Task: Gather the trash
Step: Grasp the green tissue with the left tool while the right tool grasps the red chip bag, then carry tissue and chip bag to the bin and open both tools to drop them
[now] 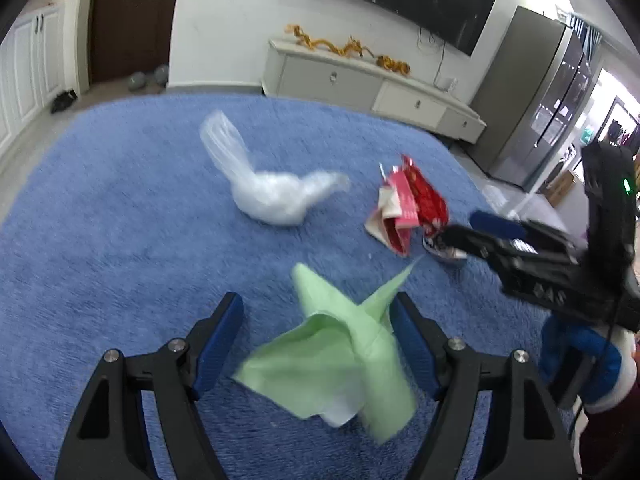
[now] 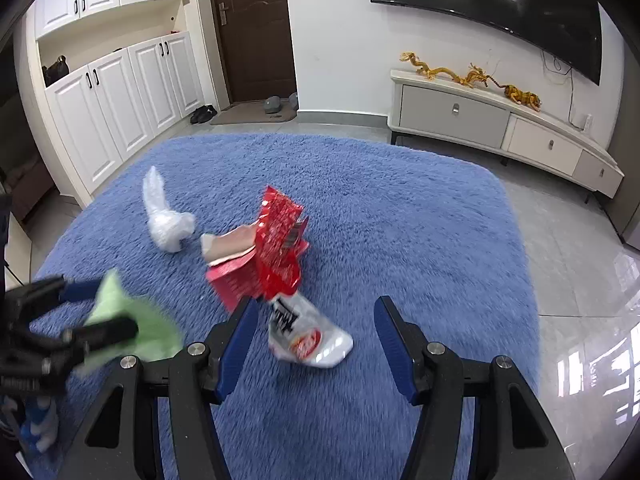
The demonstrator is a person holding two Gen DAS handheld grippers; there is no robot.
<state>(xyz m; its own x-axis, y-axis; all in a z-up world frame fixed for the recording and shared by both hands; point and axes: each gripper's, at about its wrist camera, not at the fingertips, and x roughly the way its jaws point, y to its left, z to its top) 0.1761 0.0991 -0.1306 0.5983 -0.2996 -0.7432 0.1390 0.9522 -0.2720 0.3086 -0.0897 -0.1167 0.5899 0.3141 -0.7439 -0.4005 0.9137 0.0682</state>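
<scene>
On the blue rug lie several pieces of trash. A crumpled green paper sits between the open fingers of my left gripper, near the right finger; it also shows in the right wrist view. A clear plastic bag lies farther back. A red wrapper bundle lies to the right. My right gripper is open around a silver snack pouch, with the red wrapper just beyond its left finger. The clear bag lies at the left.
A white TV cabinet with gold dragon figures stands past the rug's far edge under a wall TV. White cupboards and a brown door are at the left. A grey fridge stands right. Tiled floor surrounds the rug.
</scene>
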